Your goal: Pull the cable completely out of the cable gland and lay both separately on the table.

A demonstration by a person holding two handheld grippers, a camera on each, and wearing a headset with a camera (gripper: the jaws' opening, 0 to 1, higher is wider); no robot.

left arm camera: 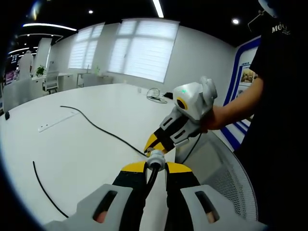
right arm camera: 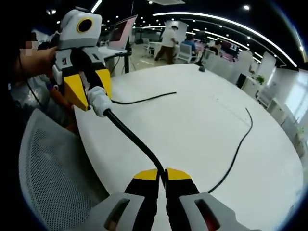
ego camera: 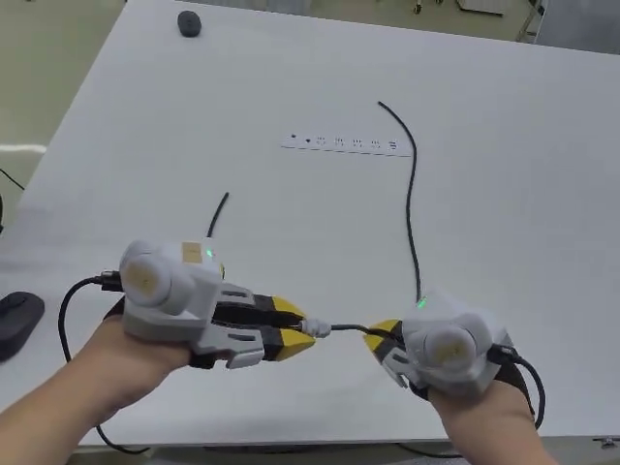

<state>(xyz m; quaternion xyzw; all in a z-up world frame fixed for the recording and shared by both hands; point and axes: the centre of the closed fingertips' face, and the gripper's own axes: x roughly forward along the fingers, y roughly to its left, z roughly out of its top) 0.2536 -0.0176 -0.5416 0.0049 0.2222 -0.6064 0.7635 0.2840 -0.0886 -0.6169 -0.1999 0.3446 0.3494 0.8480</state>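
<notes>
One thin black cable [ego camera: 410, 194], small white gland [ego camera: 315, 327]

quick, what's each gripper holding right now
Left gripper: shut on the cable gland.
Right gripper: shut on the cable.

cable gland [ego camera: 316, 327]: small, white, raised off the bench [ego camera: 504, 174], still threaded on the cable
cable [ego camera: 411, 208]: thin, black, trailing across the bench

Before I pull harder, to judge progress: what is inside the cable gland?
The black cable enters the white cable gland, held by the left gripper. How far it reaches inside is hidden.
</notes>
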